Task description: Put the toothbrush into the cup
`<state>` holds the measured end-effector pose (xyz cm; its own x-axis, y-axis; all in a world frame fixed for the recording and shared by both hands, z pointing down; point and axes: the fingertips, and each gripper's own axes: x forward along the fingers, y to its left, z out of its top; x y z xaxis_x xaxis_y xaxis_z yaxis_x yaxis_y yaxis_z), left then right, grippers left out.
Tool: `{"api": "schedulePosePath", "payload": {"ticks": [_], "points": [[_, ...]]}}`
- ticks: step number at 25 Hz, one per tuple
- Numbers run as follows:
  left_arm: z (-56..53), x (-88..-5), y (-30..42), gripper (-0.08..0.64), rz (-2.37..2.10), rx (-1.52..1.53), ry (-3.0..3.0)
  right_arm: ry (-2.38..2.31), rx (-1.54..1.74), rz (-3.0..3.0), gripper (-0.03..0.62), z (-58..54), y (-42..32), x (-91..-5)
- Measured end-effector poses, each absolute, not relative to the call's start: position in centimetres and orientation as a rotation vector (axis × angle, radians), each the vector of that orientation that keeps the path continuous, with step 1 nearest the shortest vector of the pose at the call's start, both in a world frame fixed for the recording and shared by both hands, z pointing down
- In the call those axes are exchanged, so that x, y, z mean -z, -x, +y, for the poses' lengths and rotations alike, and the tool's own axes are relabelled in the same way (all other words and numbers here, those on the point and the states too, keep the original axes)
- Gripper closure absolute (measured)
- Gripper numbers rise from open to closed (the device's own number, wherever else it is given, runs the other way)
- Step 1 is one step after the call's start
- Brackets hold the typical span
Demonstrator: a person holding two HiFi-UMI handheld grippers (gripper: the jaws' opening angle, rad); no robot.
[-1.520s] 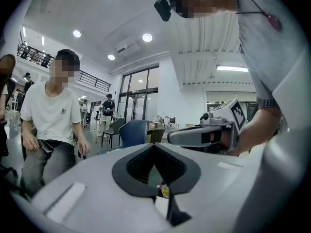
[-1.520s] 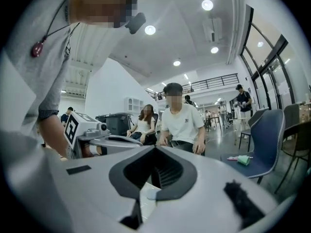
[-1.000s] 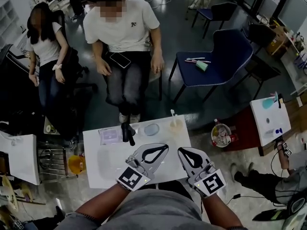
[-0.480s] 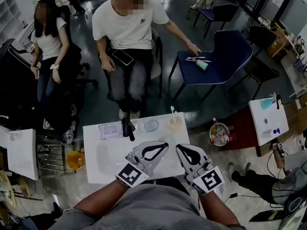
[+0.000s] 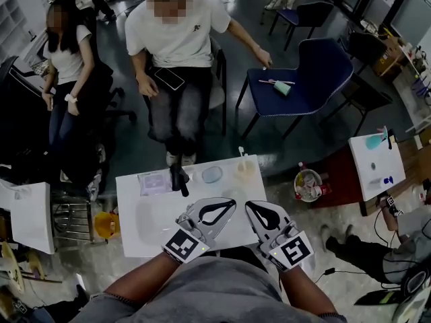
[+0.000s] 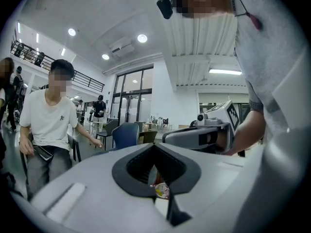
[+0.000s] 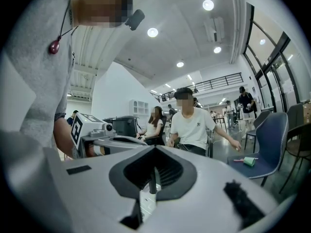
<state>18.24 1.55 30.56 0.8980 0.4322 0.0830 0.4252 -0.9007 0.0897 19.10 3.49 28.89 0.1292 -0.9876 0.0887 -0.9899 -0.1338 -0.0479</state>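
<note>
Over the white table's [image 5: 151, 231] near edge, my left gripper [image 5: 230, 205] and right gripper [image 5: 250, 207] sit closed and empty, barely shifted since before. At the far edge, the cup [image 5: 246, 173] holds the toothbrush [image 5: 241, 155], its long axis upright.

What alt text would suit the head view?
From above: the left gripper and right gripper, jaws shut and empty, hover over a white table with a cup at its far edge. Beyond, a seated person reaches toward a blue chair.
</note>
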Motion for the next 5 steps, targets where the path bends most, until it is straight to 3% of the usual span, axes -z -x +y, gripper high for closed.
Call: {"api": "schedulePosePath", "payload": {"ticks": [5], "points": [[1.72,-30.38,-17.88,0.552,0.718,-0.119,-2.998,-2.328,-0.148,-2.050,0.578,3.68,-18.53,-29.24]]}}
